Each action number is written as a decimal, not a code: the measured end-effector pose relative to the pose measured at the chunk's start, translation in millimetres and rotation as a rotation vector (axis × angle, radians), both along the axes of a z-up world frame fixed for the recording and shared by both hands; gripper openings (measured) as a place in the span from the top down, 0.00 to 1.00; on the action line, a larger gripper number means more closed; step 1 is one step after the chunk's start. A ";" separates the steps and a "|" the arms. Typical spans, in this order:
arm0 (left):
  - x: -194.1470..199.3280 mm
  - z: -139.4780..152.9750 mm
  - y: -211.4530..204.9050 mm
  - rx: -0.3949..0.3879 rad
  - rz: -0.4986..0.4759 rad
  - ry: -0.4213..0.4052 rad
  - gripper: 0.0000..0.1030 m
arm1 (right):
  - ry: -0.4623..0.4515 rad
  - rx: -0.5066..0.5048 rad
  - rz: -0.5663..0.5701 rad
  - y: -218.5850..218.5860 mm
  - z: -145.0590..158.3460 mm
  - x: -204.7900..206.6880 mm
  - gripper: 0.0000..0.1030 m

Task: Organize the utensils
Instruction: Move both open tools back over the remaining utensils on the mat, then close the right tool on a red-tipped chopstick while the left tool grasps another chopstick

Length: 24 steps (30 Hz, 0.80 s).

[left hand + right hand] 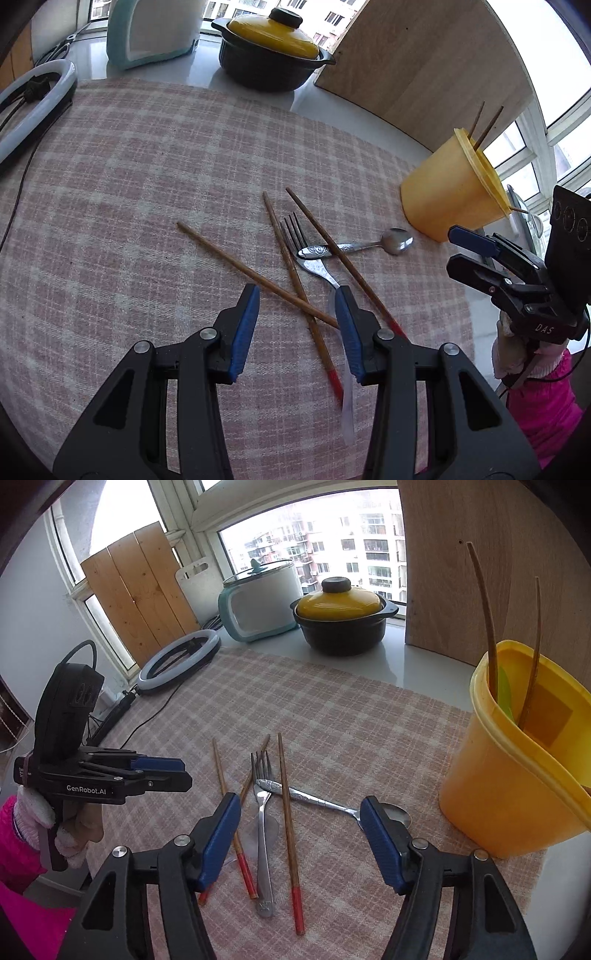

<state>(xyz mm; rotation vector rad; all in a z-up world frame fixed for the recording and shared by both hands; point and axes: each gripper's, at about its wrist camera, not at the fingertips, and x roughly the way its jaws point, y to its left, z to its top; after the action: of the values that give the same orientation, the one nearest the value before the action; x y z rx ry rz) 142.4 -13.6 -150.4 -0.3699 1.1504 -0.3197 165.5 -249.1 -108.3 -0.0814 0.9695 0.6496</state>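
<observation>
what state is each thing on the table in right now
yellow cup: upright, two chopsticks inside
loose chopsticks: three lying crossed on cloth
fork: lying flat
spoon: lying flat
pot: lid on
left gripper: open, empty
right gripper: open, empty

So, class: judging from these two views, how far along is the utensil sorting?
Done: two chopsticks stand in the yellow cup. In hand: nothing; the left tongs and right tongs are open above the pile. Left: three chopsticks, fork and spoon on the cloth.
</observation>
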 end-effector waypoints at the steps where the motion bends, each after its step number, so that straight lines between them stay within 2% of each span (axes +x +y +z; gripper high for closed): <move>1: 0.2 -4.3 2.1 -0.006 0.010 0.015 0.59 | 0.016 -0.004 0.010 3.4 -4.9 1.4 0.36; 4: 5.6 -14.6 6.1 -0.036 0.032 0.053 0.59 | 0.063 -0.024 0.037 11.9 -20.7 4.7 0.43; 6: 10.8 -21.9 6.6 -0.038 0.039 0.079 0.59 | 0.103 -0.032 0.051 17.6 -31.0 8.5 0.52; 9: 16.8 -31.6 9.0 -0.036 0.066 0.108 0.59 | 0.153 -0.051 0.052 23.5 -43.7 14.9 0.59; 18: 32.9 -44.6 6.3 -0.004 0.087 0.147 0.59 | 0.210 -0.080 0.054 28.0 -59.5 24.8 0.68; 24: 39.8 -47.6 -3.2 0.028 0.094 0.149 0.59 | 0.222 -0.089 0.072 33.0 -61.0 28.0 0.69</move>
<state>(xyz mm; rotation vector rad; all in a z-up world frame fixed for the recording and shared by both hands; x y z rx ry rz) 182.2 -16.9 -198.0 -0.4272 1.2776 -0.1954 193.5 -216.2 -169.4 -0.1257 1.2141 0.6912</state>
